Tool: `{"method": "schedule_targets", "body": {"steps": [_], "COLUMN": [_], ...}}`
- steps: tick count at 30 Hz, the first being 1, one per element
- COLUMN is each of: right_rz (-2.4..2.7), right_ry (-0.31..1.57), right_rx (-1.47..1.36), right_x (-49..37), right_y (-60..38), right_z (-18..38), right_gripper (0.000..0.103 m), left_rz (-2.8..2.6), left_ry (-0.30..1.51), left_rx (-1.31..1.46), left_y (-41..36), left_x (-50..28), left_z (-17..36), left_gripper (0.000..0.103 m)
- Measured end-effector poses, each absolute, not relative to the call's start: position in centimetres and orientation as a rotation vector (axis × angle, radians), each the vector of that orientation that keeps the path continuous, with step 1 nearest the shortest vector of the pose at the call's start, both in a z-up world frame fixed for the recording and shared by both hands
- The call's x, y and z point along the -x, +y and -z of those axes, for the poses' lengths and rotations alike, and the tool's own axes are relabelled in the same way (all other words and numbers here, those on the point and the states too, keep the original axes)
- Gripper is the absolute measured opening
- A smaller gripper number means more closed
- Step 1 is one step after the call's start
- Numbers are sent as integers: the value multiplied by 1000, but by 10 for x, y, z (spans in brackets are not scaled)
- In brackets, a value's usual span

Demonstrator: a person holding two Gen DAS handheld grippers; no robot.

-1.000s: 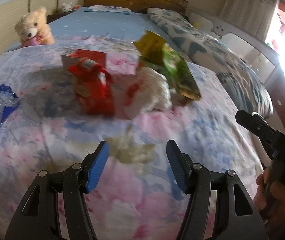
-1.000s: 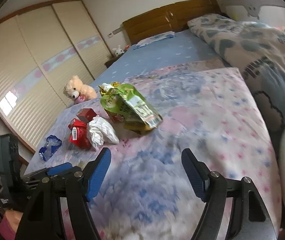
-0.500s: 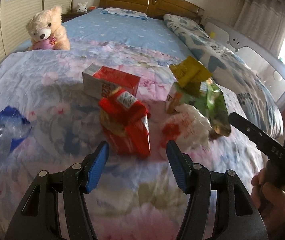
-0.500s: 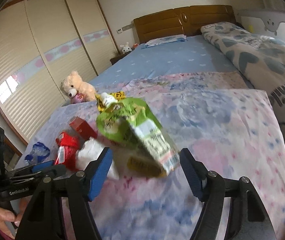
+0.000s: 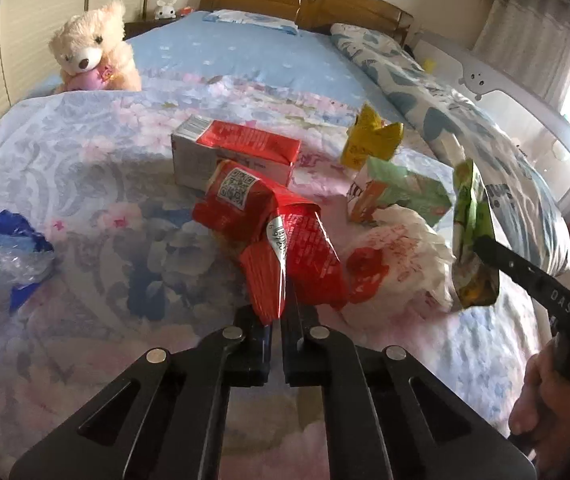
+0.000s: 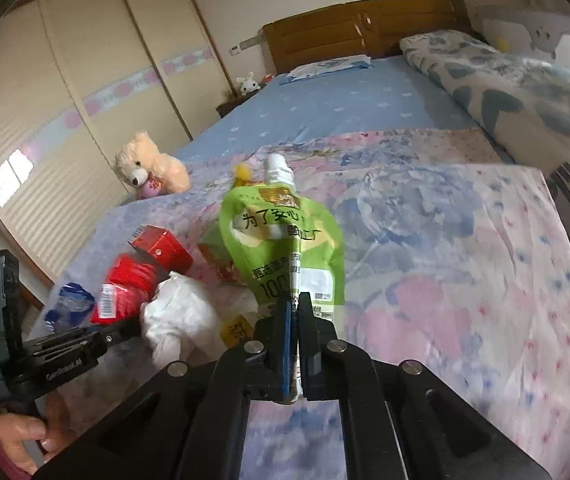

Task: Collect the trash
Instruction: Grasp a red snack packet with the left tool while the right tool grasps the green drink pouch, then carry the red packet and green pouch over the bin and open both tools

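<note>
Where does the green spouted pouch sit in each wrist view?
Left wrist view: the green spouted pouch is at the right, seen edge-on, clamped near its bottom by the right gripper.
Right wrist view: the pouch fills the centre, spout up, its bottom edge pinched between the shut jaws.
Shared landmark: the teddy bear on the bed, upper left in the left wrist view, left of centre in the right.

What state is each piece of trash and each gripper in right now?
left gripper: shut on the red wrapper.
right gripper: shut on the green pouch, capped.
red carton: lying on its side.
white plastic bag: crumpled.
blue wrapper: torn open, crumpled.
yellow wrapper: crumpled.
</note>
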State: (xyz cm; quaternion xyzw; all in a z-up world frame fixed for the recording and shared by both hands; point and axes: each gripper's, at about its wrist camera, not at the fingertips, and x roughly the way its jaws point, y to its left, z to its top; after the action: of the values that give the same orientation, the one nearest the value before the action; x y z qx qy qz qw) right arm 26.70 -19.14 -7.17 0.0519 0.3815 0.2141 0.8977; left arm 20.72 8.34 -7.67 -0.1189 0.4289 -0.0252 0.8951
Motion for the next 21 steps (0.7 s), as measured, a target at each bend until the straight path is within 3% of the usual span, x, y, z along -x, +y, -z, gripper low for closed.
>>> {"method": "schedule_targets", "body": {"steps": [21], "right_rz": [-321], "right_ry": [731], "right_rx": [-237], "right_x": [-165], "right_y": [-298], "right_z": [38], "right_gripper": [2], "left_rz": [360], "left_ry": [851], "left_rx": [156], "left_y": [-30], "left_x": [-146], "left_z": [41], "left_gripper": [3]}}
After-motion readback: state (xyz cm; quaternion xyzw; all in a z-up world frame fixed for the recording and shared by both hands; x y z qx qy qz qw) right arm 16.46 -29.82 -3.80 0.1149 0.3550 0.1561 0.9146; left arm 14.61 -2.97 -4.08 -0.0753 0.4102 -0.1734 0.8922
